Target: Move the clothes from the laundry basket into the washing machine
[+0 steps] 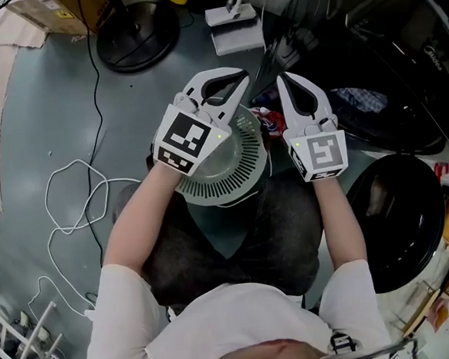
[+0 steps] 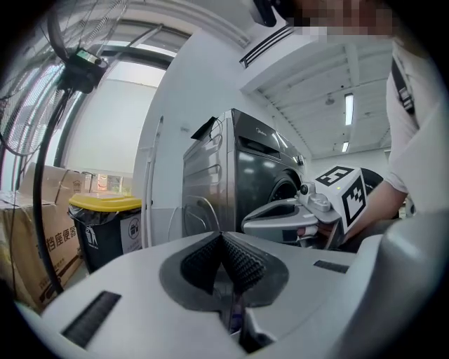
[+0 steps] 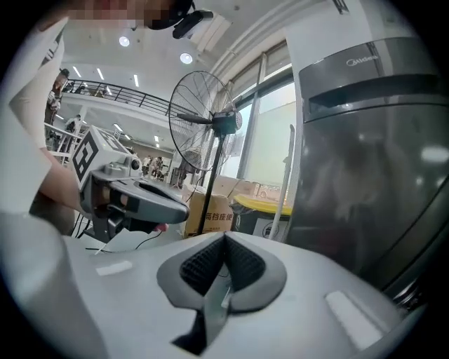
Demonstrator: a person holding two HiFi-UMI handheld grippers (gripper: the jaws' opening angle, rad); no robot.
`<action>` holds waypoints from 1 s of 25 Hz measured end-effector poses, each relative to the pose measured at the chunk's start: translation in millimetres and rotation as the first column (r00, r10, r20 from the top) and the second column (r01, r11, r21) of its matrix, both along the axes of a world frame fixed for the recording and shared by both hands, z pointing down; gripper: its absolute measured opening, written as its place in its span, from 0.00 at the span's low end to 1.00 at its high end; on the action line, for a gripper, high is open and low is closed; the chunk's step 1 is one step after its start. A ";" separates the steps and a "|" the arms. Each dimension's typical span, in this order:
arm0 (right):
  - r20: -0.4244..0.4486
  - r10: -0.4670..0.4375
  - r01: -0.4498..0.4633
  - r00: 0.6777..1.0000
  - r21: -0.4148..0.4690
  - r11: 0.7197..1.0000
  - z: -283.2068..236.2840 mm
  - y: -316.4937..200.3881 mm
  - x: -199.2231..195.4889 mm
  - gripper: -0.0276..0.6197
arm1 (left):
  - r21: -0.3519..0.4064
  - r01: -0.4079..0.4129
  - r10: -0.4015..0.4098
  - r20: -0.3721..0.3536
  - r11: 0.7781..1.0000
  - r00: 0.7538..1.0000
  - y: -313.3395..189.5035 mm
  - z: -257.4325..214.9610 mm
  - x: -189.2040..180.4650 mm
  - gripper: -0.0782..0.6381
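A round white slatted laundry basket (image 1: pixel 225 184) stands on the floor in front of the person's knees. A red patterned cloth (image 1: pixel 269 121) shows at its far right rim. A blue checked cloth (image 1: pixel 361 98) lies at the dark washing machine (image 1: pixel 401 60), whose round door (image 1: pixel 401 215) hangs open. My left gripper (image 1: pixel 240 77) hovers over the basket, shut and empty, its pads (image 2: pixel 238 259) touching. My right gripper (image 1: pixel 282 80) is beside it, nearer the machine, and is also shut with nothing between its pads (image 3: pixel 238 266). Each gripper view shows the other gripper alongside.
A standing fan (image 3: pixel 203 119) with a round base (image 1: pixel 137 34) is behind the basket. A yellow-lidded bin (image 2: pixel 105 224), cardboard boxes (image 2: pixel 28 238) and a dustpan (image 1: pixel 236 27) stand nearby. A white cable (image 1: pixel 71 202) loops on the floor at the left.
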State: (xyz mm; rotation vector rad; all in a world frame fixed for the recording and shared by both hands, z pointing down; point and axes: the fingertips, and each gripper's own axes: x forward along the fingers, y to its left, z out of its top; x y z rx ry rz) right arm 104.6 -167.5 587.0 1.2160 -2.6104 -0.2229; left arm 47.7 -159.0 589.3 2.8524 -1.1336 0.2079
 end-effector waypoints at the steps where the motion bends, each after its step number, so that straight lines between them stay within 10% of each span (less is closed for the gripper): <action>1: -0.005 -0.011 0.011 1.000 0.004 1.000 2.2 3.1 -4.7 0.06 | 0.008 0.008 -0.008 0.004 1.000 1.000 -0.3 0.2 -3.1 0.12; 10: -0.128 -0.128 0.135 0.983 0.045 0.990 22.6 20.4 -36.2 0.06 | 0.016 0.013 -0.013 0.030 1.000 0.999 5.2 16.8 -18.5 0.12; 25: -0.005 -0.222 0.222 0.975 -0.029 0.975 43.2 23.4 -63.2 0.06 | -0.048 0.088 -0.085 0.064 0.995 0.994 22.4 30.9 -57.4 0.12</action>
